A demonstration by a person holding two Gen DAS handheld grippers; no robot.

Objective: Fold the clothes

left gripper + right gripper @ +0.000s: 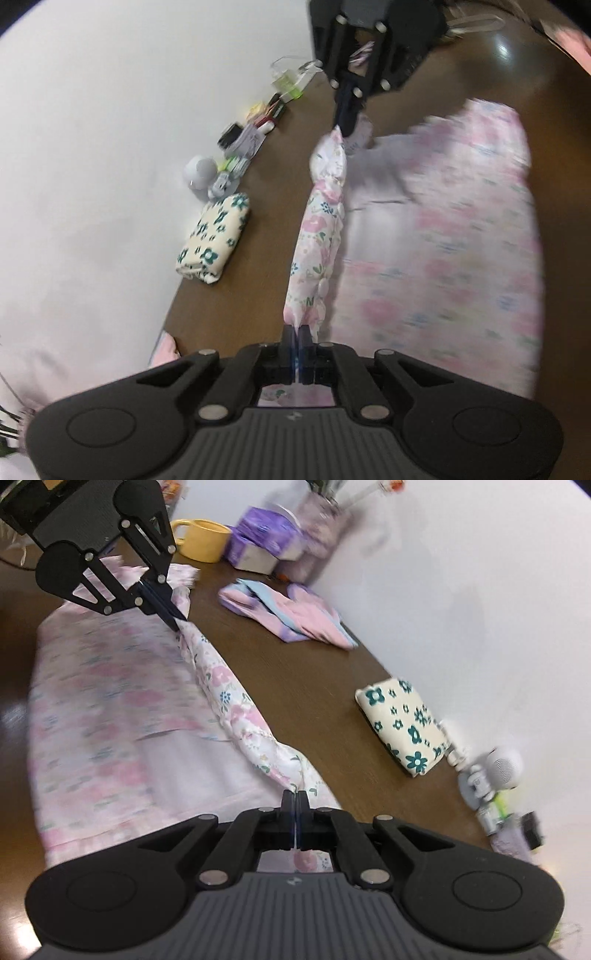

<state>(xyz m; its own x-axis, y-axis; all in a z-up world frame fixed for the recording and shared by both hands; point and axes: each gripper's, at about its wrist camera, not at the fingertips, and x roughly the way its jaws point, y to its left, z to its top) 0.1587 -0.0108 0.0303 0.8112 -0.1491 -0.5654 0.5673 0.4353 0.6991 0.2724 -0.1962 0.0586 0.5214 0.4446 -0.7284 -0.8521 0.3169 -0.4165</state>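
We had the left gripper [297, 330] and the right gripper [295, 797] each pinched tight on one end of the pink floral garment's [110, 686] long edge, lifting it taut so it could fold over; the rest lay flat, well apart from the folded cream cloth [402, 725].

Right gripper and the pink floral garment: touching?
Touching. In the right wrist view the right gripper is shut on the pink floral garment, whose edge runs straight into its closed fingertips.
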